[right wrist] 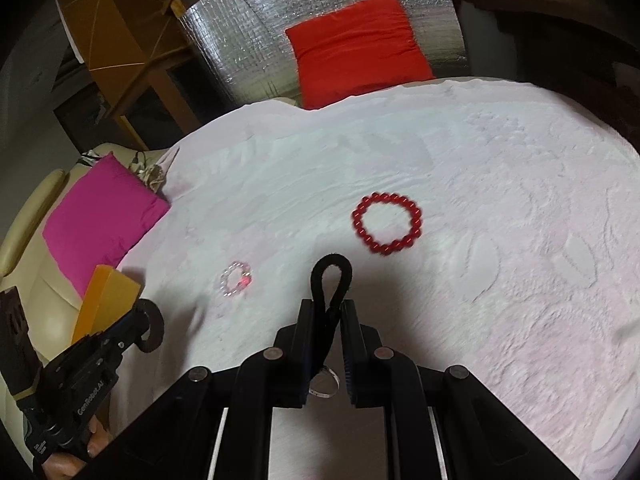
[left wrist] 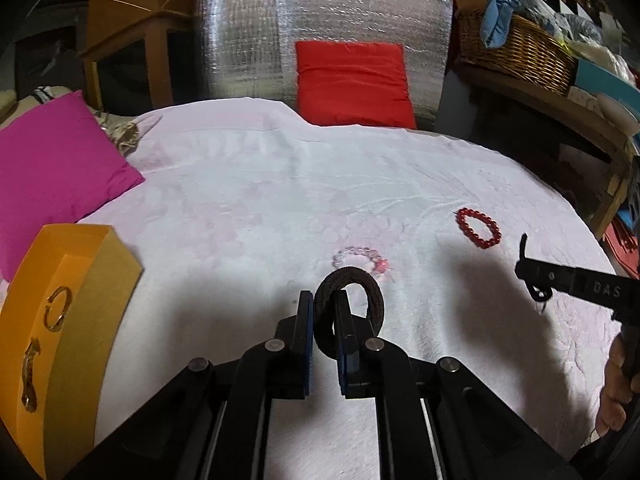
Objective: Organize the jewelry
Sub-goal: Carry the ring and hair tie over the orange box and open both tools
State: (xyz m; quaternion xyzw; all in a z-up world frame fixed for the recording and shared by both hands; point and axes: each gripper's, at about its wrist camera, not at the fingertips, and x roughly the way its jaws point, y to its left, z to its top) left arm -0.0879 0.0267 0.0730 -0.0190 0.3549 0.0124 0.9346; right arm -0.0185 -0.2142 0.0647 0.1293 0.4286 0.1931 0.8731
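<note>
My left gripper (left wrist: 323, 300) is shut on a dark brown fabric hair tie (left wrist: 372, 292), held above the white cloth; it also shows in the right wrist view (right wrist: 154, 326). My right gripper (right wrist: 326, 306) is shut on a black cord loop (right wrist: 331, 270), with a clear pendant (right wrist: 325, 382) hanging below between the fingers. It appears in the left wrist view (left wrist: 530, 276) at the right. A red bead bracelet (right wrist: 387, 223) and a clear pink bead bracelet (right wrist: 237, 279) lie on the cloth. An orange box (left wrist: 60, 320) at left holds gold pieces (left wrist: 56, 312).
White embossed cloth (left wrist: 280, 184) covers the surface. A magenta cushion (left wrist: 56, 168) lies at the left, a red cushion (left wrist: 354, 80) at the back against silver foil. A wicker basket (left wrist: 516, 52) stands on a shelf at the back right.
</note>
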